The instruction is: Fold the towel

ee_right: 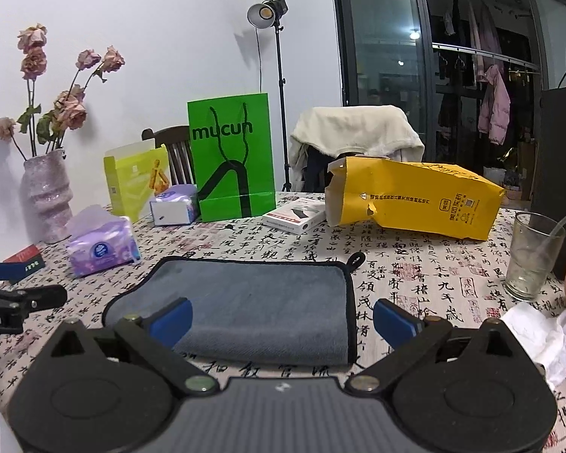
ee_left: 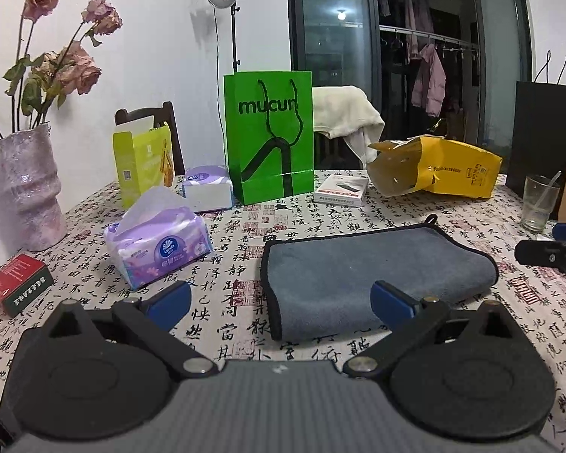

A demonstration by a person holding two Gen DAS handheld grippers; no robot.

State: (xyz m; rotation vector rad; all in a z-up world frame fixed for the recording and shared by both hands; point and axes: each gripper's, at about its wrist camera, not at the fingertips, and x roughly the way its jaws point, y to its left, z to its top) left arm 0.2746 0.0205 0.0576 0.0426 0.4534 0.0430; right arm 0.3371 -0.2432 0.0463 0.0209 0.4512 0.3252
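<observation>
A grey towel (ee_left: 358,275) with black trim lies folded flat on the calligraphy-print tablecloth; it also shows in the right wrist view (ee_right: 253,305). My left gripper (ee_left: 281,304) is open and empty, held above the table in front of the towel's near left corner. My right gripper (ee_right: 281,319) is open and empty, held in front of the towel's near right part. Each gripper's tip shows at the edge of the other's view: the right gripper (ee_left: 547,255) and the left gripper (ee_right: 22,298).
A purple tissue pack (ee_left: 158,243), green paper bag (ee_left: 269,143), yellow-green box (ee_left: 143,166), white box (ee_left: 341,188), yellow bag (ee_right: 415,198) and vase (ee_left: 28,188) stand around the towel. A glass (ee_right: 534,255) and crumpled tissue (ee_right: 543,334) sit at right. A red box (ee_left: 17,283) lies at left.
</observation>
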